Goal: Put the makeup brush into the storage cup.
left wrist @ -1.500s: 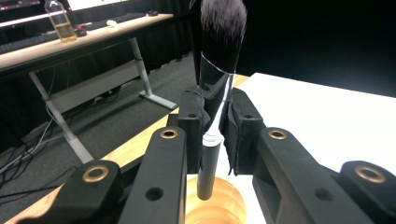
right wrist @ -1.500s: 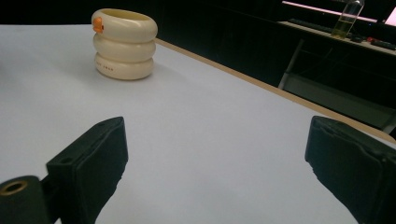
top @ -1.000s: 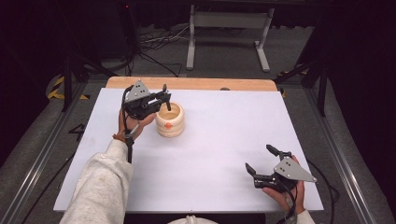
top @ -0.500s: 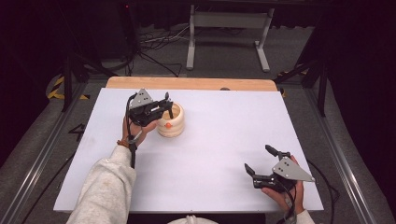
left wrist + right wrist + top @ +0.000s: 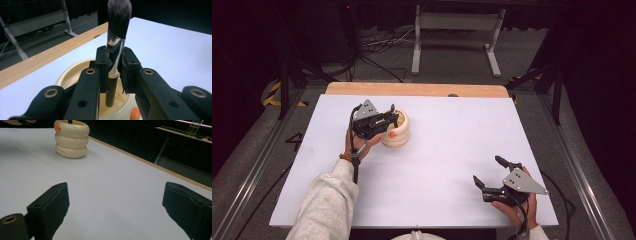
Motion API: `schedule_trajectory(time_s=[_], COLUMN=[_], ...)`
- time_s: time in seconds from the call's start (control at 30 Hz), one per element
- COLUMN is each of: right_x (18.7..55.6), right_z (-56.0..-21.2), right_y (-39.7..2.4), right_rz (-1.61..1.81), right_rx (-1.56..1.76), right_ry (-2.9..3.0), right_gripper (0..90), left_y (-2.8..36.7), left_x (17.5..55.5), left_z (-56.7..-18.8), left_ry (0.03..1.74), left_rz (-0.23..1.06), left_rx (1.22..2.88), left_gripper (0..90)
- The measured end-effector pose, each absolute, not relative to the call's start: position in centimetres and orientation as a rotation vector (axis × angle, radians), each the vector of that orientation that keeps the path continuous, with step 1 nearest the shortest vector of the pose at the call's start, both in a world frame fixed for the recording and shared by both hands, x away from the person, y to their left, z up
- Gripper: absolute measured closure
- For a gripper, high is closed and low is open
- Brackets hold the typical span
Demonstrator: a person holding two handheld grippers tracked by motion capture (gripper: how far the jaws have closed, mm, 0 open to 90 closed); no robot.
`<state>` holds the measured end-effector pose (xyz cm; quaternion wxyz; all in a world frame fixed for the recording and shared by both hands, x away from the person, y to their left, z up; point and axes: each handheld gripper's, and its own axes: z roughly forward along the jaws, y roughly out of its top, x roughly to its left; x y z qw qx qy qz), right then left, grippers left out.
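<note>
My left tongs [image 5: 115, 65] are sinking toward the cream ribbed ceramic holder [image 5: 396, 131], clamping the black-bristled makeup brush [image 5: 115, 47] upright, its handle entering the cup below them. I'm resting the right tongs [image 5: 117, 207] wide apart on the white surface [image 5: 447, 150].

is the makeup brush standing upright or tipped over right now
Upright. The left gripper clamps the brush at its ferrule, bristles up, handle end down inside the cream holder.

High overhead view, two close tool views
</note>
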<state>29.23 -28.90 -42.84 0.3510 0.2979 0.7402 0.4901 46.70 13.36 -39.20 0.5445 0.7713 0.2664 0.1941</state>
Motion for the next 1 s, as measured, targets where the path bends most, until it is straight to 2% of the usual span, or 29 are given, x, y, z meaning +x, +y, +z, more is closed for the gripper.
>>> schedule_trajectory(time_s=[0.6, 0.67, 0.83, 1.0], right_x=[29.3, 29.3, 29.3, 29.3], right_z=[-42.9, -43.0, -43.0, -43.0], right_y=[-28.9, -28.9, -28.9, -28.8], right_rz=[1.258, 1.258, 1.256, 1.256], right_rx=[0.77, 0.77, 0.77, 0.764], right_ry=[1.932, 1.934, 1.936, 1.947], right_gripper=[7.7, 7.7, 7.7, 7.7], left_y=[13.3, 13.4, 13.8, 14.6], left_x=[46.5, 46.4, 45.9, 45.3], left_z=[-38.9, -38.8, -38.1, -37.2], left_ry=[0.637, 0.644, 0.621, 0.602], left_rz=[0.503, 0.52, 0.597, 0.683], left_rx=[1.827, 1.815, 1.854, 1.87], left_gripper=[77.7, 68.7, 58.9, 42.5])
